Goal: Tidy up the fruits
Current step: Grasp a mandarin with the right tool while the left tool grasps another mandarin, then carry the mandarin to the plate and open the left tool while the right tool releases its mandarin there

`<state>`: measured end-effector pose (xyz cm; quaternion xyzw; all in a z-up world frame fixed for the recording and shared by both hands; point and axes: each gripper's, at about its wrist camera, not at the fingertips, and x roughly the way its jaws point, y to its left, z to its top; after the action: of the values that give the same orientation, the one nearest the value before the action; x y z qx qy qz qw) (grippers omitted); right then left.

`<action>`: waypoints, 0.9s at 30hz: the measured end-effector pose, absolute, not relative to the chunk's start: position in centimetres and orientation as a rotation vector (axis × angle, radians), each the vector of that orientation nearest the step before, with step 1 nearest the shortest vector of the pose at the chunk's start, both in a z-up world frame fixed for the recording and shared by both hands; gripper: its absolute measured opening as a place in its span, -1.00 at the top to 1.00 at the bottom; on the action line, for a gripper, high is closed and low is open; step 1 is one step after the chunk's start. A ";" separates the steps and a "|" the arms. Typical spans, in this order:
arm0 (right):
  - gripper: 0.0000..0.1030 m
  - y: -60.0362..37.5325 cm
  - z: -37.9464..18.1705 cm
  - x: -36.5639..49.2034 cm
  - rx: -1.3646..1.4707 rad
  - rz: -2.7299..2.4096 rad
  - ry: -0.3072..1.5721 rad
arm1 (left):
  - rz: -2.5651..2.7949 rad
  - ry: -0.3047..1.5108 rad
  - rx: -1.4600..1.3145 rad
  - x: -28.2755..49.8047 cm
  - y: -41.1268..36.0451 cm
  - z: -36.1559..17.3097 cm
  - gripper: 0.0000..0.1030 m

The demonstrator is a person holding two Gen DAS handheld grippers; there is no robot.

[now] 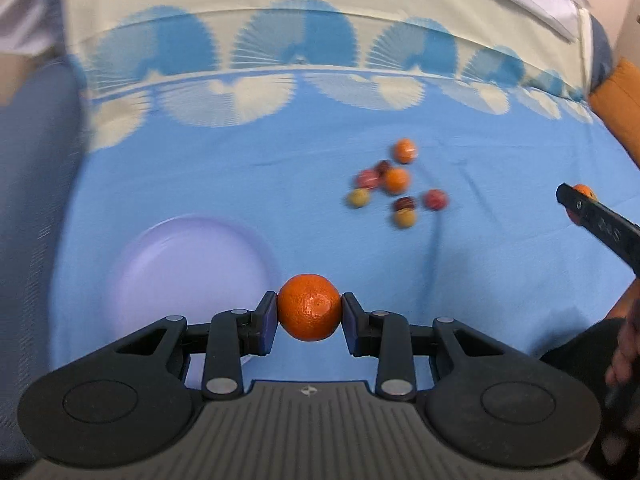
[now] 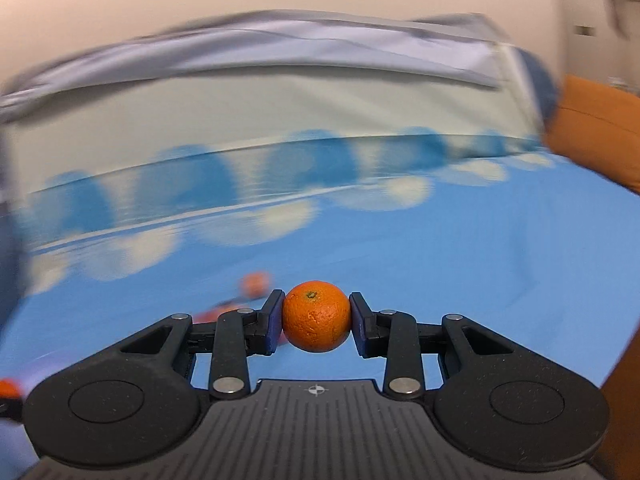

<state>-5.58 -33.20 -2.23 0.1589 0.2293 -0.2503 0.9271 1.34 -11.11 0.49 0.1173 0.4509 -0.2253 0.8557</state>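
Observation:
In the left wrist view my left gripper (image 1: 309,308) is shut on an orange (image 1: 310,322), held above the blue sheet beside a pale lavender plate (image 1: 176,276). Several small fruits (image 1: 396,184), orange, red and yellowish, lie in a loose cluster further out on the sheet. At the right edge of that view a finger (image 1: 592,212) of the right gripper shows with an orange (image 1: 584,191) behind it. In the right wrist view my right gripper (image 2: 317,316) is shut on a second orange (image 2: 316,328), lifted off the sheet. A blurred orange fruit (image 2: 254,283) lies beyond its left finger.
The blue sheet with a fan pattern (image 1: 280,152) covers a bed. A folded pale cloth (image 2: 280,52) lies at the far side. An orange cushion (image 2: 600,140) stands at the right. A person's hand (image 1: 624,360) shows at the lower right of the left wrist view.

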 end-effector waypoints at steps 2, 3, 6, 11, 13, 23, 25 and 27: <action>0.29 -30.4 -0.8 -6.1 0.337 -0.417 0.479 | -0.431 0.946 0.232 -0.1 -8.3 1.3 0.28; 0.29 -28.5 -0.4 -6.5 0.338 -0.360 0.493 | -0.410 0.947 0.224 -0.8 -6.8 1.6 0.28; 0.29 -24.0 0.7 -8.1 0.336 -0.221 0.545 | -0.357 0.958 0.192 -2.6 -2.7 2.2 0.28; 0.29 -17.3 2.1 -9.0 0.220 -0.065 0.582 | -0.278 0.941 0.166 -5.0 2.4 2.3 0.28; 0.29 -16.3 2.8 -9.1 0.162 -0.031 0.568 | -0.252 0.931 0.140 -5.2 3.8 2.4 0.28; 0.29 -15.9 3.6 -8.9 0.119 -0.012 0.541 | -0.297 0.901 0.147 -4.0 2.6 4.0 0.28; 0.29 -16.2 3.4 -8.8 0.126 -0.021 0.537 | -0.317 0.901 0.143 -3.8 1.9 4.1 0.28; 0.29 -16.3 3.0 -8.7 0.126 -0.021 0.548 | -0.323 0.893 0.135 -3.7 1.4 4.2 0.28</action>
<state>-8.67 -16.29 3.00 0.0623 0.2703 -0.0103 0.9607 -3.69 1.40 4.17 0.0650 0.4296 -0.1555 0.8871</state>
